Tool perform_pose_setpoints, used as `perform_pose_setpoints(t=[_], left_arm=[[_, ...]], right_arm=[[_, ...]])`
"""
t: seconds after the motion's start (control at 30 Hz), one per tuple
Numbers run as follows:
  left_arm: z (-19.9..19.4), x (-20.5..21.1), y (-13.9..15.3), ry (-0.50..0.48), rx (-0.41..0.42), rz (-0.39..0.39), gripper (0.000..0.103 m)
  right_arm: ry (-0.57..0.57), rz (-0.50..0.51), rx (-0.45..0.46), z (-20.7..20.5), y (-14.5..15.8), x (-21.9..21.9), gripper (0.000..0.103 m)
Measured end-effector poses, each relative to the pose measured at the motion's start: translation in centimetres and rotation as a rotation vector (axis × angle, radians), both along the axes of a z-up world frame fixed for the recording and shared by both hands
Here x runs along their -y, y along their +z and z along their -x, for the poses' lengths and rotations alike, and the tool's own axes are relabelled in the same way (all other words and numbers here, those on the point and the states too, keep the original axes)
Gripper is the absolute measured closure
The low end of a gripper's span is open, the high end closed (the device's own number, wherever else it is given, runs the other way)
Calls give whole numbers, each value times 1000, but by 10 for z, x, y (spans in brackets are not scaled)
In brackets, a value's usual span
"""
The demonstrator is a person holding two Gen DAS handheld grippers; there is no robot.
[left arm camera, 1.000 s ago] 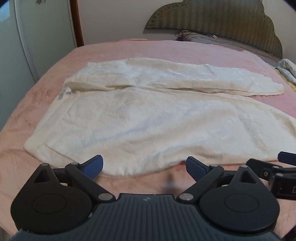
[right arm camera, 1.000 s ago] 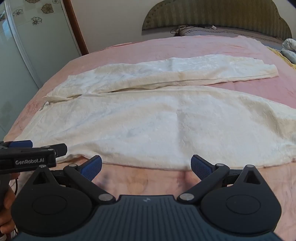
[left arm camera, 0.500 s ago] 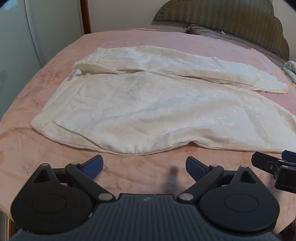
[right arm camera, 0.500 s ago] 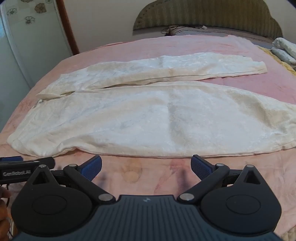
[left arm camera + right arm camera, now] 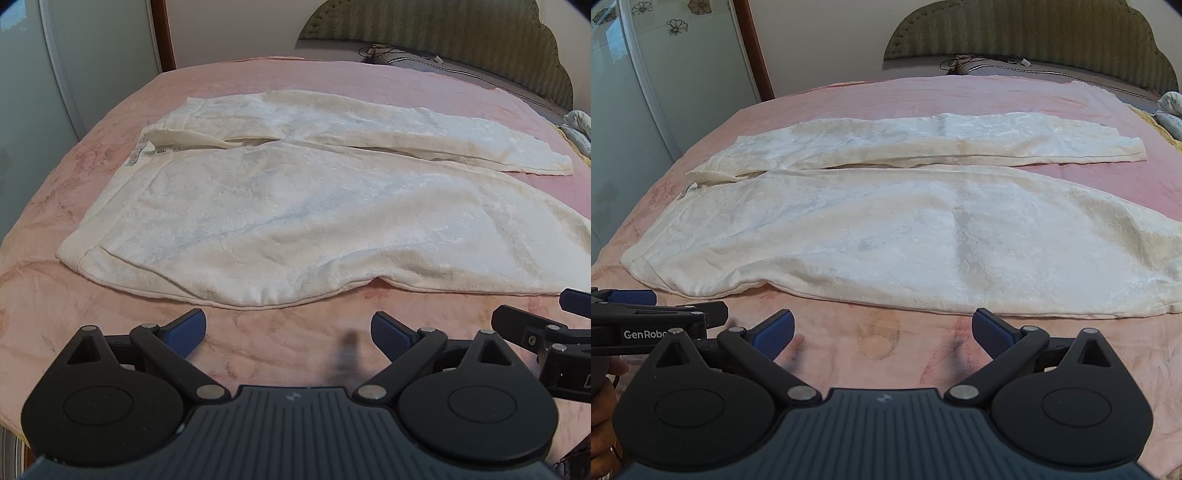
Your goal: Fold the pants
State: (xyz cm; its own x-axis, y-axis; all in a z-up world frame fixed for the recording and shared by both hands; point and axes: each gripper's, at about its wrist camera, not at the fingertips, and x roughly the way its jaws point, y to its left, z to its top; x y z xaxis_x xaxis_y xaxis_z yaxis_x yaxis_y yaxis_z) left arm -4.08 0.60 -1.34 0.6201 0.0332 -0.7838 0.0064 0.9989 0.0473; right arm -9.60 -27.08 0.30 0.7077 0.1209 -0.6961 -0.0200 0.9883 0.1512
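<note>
While the pants [image 5: 295,218] lie flat on the bed [image 5: 74,314], your left gripper [image 5: 288,330] and right gripper [image 5: 882,330] hover level beside the near hem, fingers spread, empty.

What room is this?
Most likely a bedroom: the white pants lie spread on a bed with a pink blanket, a padded headboard stands behind it, and a wardrobe door stands beside it.
</note>
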Motion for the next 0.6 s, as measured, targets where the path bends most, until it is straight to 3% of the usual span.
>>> perform_pose_setpoints(t=[0.6], left_arm=[[-1, 2, -4, -4, -13, 2, 5]], right_arm=[[8, -11, -5, 0, 0, 0, 0]])
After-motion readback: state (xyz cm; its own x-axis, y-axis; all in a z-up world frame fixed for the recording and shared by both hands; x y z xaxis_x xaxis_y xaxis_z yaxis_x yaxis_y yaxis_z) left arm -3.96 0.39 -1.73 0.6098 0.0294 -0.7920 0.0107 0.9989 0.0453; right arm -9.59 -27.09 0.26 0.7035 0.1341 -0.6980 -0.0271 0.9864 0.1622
